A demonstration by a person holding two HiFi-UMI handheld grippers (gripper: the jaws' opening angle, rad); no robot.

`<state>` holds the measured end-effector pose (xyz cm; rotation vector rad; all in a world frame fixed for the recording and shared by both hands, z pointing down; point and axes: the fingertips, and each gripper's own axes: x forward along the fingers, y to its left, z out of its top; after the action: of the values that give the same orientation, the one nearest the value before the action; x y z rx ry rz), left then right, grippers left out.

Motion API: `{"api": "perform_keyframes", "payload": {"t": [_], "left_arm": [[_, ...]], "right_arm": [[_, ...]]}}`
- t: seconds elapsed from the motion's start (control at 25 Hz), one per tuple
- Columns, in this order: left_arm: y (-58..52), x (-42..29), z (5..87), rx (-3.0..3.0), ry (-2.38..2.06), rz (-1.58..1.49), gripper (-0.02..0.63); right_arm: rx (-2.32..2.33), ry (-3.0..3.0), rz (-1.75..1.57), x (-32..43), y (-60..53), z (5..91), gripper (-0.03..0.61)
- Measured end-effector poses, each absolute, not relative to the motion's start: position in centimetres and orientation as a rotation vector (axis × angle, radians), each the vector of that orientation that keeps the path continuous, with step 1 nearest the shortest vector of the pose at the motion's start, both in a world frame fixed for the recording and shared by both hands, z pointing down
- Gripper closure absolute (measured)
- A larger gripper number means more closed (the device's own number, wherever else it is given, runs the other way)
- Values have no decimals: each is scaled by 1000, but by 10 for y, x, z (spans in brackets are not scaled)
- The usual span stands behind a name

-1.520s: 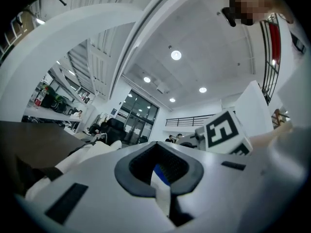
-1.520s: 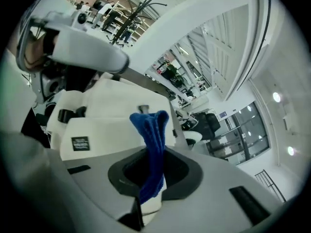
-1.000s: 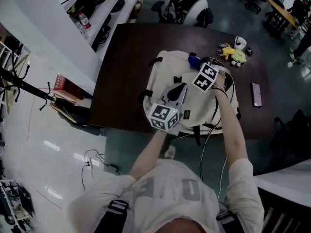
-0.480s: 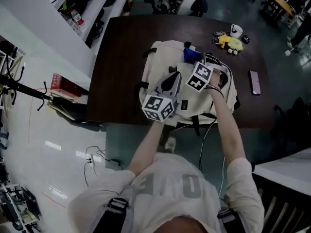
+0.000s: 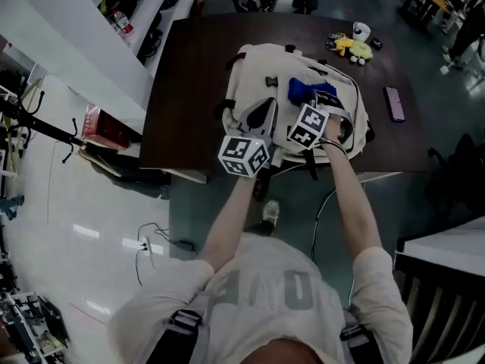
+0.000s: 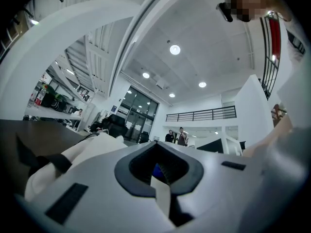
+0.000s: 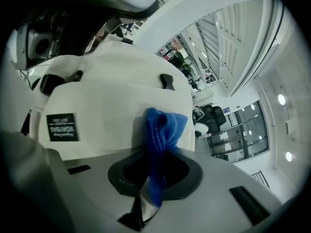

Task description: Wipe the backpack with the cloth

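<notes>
A cream backpack [image 5: 261, 74] is seen lying flat on a dark table [image 5: 189, 67], at its near edge. The blue cloth [image 5: 309, 91] is seen bunched on the right half of the backpack, touching its fabric.

The right gripper [image 5: 315, 106] is held over the backpack's near right part. In the right gripper view its jaws are seen clamped on the cloth [image 7: 163, 135], which stands up from between them in a folded wad against the backpack [image 7: 112, 91]. A black label [image 7: 62, 126] is seen on the backpack to the left of the cloth, and a black buckle [image 7: 166, 81] above it.

The left gripper [image 5: 261, 120] is held over the backpack's near left part; whether it touches the fabric cannot be told. In the left gripper view its jaws [image 6: 159, 178] are seen brought together with nothing gripped, and a small patch of blue is seen just beyond them. The backpack [image 6: 92, 147] is seen at that view's left, with a black strap [image 6: 58, 163] across it.

At the table's right side a phone [image 5: 393, 103] is seen lying flat, well apart from the backpack, and a yellow toy [image 5: 355, 47] is seen at the far right corner
</notes>
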<state>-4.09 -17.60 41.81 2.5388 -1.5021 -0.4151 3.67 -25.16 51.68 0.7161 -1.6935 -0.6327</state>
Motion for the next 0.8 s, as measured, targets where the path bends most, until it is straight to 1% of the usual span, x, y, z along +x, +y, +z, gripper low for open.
{"api": "perform_keyframes", "payload": {"t": [0.44,0.64,0.8], "left_arm": [[-82,-45,435,2476,-1476,-460,612],[-65,-48,436,2490,-1455,-431,612],[-71,-51,439,2478,-1453,-422,612]], "right_arm": [[606,-1636,-596,39,-125,567,537],[582,-1606,-613,31,-96,581,537],[548,-1625,-594,28,-91,585,537]]}}
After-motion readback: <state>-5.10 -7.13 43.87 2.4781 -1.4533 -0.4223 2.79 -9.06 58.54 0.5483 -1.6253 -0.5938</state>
